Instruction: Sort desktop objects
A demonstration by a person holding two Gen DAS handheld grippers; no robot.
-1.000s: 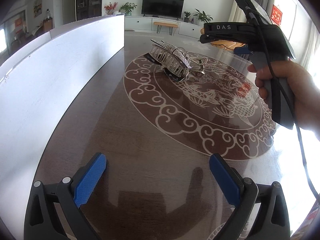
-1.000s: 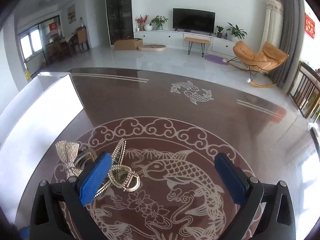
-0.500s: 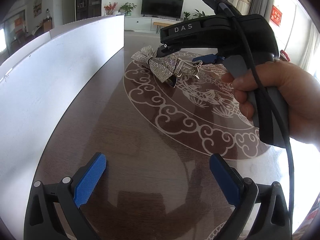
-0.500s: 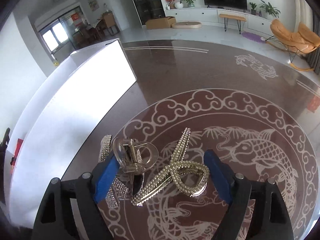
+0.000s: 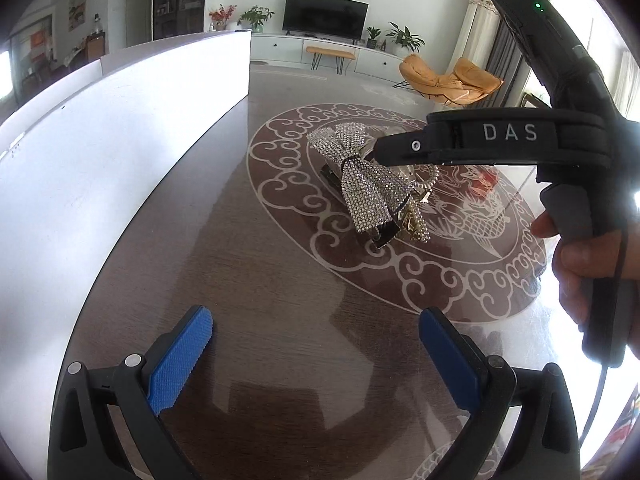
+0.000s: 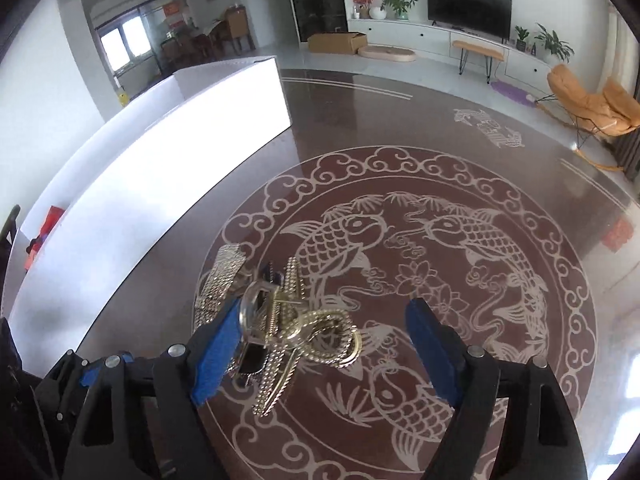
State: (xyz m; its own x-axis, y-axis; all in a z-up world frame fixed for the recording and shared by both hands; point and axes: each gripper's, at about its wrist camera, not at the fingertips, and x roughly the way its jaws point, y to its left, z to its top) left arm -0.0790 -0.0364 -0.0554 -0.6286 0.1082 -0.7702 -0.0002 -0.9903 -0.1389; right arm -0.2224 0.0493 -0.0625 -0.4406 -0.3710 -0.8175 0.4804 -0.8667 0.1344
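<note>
1. Right gripper [image 6: 326, 336]: jaws partly spread over the pile of hair clips. Its left pad [image 6: 218, 350] is against the clips, its right pad [image 6: 430, 350] stands clear with bare desk beside it. Not a pinch yet, as far as I can tell.
2. Left gripper [image 5: 316, 354]: jaws spread wide, nothing between them, hovering over bare desk [image 5: 260, 280] near its near edge.
3. Right hand [image 5: 588, 264] shows in the left view, wrapped on the gripper handle, tool body reaching over the pile.
4. Task items: rhinestone bow clip [image 5: 360, 176], a gold pearl-studded twisted clip [image 6: 324, 334] and a clear claw clip [image 6: 254, 308], all tangled in one heap. The heap sits inside the round fish inlay [image 6: 440, 260] on the desk, on its side toward the white box.
5. Container: a long white box [image 5: 120, 152] runs along the desk's left edge. From both views only its outer wall shows; I can't see inside, so contents unknown.
6. Progress, my read: early. All visible clips are on the desk in one pile, none seen sorted. Current step looks like the first pick from the heap.
7. Left to do: separate the tangled clips, carry each over, presumably to the box.
8. Risk: clips are interlocked, one grab may drag the others.
</note>
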